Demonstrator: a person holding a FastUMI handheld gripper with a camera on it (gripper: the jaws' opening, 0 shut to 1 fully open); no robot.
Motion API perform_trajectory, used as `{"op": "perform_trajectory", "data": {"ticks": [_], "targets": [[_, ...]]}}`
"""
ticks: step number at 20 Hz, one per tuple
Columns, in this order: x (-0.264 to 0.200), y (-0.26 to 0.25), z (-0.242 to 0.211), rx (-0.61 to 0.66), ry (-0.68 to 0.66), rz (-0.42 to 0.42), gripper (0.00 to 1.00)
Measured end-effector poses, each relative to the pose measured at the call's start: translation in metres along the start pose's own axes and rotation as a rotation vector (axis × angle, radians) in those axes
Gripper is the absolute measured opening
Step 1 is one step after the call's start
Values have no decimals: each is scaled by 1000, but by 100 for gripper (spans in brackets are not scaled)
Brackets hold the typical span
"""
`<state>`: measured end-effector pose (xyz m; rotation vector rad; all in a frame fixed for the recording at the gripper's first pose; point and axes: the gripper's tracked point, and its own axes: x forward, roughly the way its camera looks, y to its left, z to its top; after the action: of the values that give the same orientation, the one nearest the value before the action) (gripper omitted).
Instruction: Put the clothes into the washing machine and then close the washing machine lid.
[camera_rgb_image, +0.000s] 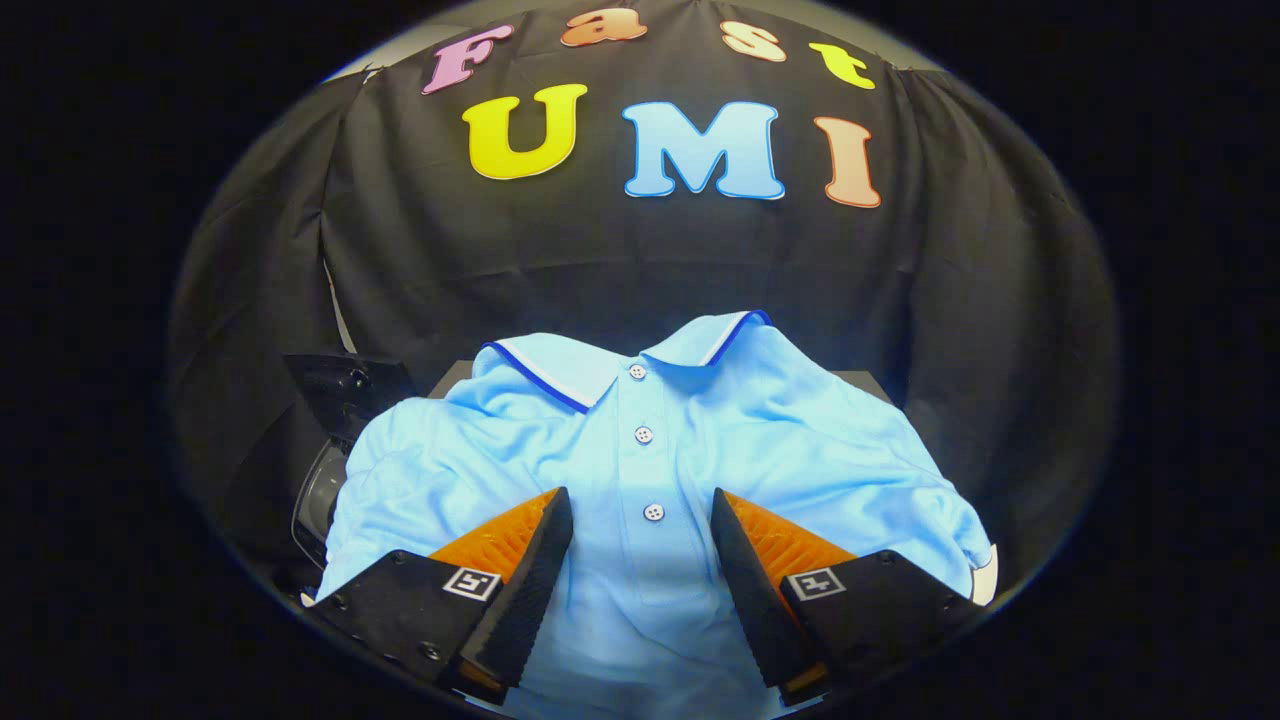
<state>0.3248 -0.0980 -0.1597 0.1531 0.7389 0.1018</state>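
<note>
A light blue polo shirt (800, 450) lies spread out in front of me, its white-and-blue collar at the far end and its button placket running toward the fingers. My gripper (642, 510) hangs open just above the shirt's lower half, one finger on each side of the placket, with the lowest button between the fingertips. Nothing is held. To the left, partly under the shirt's sleeve, a dark rounded machine part (318, 490) shows; I cannot tell whether it is the washing machine.
The shirt rests on a dark surface (868, 380) whose far edge peeks out behind the collar. Black cloth walls close off the back and both sides. A dark device (345, 385) sits at the left, beyond the sleeve.
</note>
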Motion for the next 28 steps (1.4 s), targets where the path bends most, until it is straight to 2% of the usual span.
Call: {"op": "perform_trajectory", "data": {"ticks": [1, 2, 5, 7, 10, 11, 14, 28], "targets": [[-1, 0, -1, 12, 23, -2, 79], [-4, 5, 2, 13, 30, 31, 70], [-3, 13, 5, -38, 29, 59, 42], [-3, 13, 2, -48, 42, 55, 17], [-5, 10, 3, 2, 50, 70, 17], [5, 9, 10, 8, 11, 61, 17], [-15, 9, 23, 27, -26, 61, 1], [-64, 21, 77, 63, -156, 111, 1]]}}
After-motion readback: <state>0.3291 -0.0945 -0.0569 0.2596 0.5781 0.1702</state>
